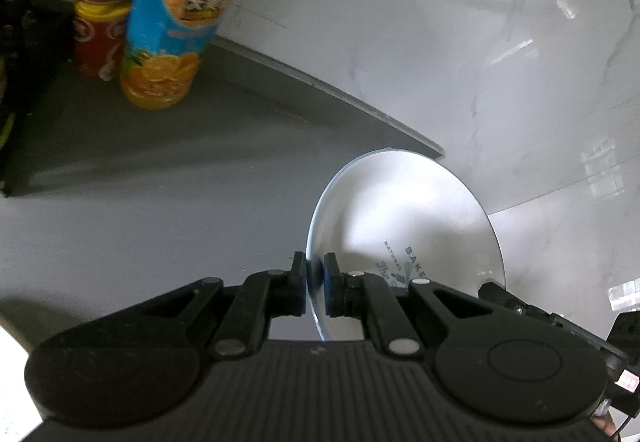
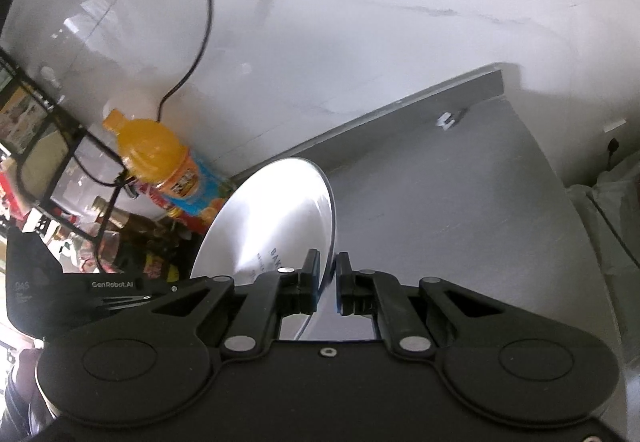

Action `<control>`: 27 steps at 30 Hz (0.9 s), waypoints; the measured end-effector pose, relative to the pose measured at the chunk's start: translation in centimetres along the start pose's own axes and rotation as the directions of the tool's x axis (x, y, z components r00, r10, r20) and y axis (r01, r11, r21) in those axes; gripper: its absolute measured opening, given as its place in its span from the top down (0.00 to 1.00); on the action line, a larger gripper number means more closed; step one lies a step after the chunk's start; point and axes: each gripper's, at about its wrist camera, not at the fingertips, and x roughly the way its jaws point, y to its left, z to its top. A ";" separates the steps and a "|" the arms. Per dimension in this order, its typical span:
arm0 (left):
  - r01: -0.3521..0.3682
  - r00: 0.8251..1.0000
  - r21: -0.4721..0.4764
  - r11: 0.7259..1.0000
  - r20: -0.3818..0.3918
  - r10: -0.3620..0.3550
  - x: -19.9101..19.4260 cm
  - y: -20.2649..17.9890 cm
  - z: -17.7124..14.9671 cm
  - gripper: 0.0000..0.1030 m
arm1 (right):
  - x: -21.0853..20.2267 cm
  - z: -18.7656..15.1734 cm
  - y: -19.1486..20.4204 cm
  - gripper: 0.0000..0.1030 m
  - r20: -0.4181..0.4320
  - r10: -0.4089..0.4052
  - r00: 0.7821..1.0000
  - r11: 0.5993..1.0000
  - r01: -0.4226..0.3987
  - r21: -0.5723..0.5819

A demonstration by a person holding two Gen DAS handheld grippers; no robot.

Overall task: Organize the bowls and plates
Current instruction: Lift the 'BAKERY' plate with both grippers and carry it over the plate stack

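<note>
A white plate (image 1: 404,217) is being carried on edge above the grey counter (image 1: 160,169), pinched at opposite sides of its rim by both grippers. The left gripper (image 1: 315,284) is clamped on the rim, its pads pressed against either face. In the right wrist view the right gripper (image 2: 328,278) straddles the far rim; its inner pad lies against the plate, while a thin gap seems to remain at the outer pad, so that grip looks looser. The two-sided hold is probably chosen so the plate cannot swing or slip. An orange juice bottle (image 1: 184,13) and a red bottle (image 1: 100,1) stand well apart, by the wall.
</note>
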 end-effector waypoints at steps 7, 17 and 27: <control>-0.015 1.000 -0.002 1.000 0.015 0.015 -3.4 3.0 -0.9 0.94 | 0.5 -2.8 3.1 0.92 -0.026 0.023 0.999 1.000 -0.022 0.011; -0.057 0.998 -0.047 0.997 0.033 0.059 -8.9 9.7 -3.3 0.94 | 2.5 -7.5 8.7 0.92 -0.082 0.071 0.994 0.997 -0.071 -0.003; -0.066 0.997 -0.096 0.993 0.042 0.070 -13.4 15.4 -5.8 0.94 | 3.7 -12.4 12.7 0.92 -0.124 0.094 0.988 0.995 -0.096 -0.004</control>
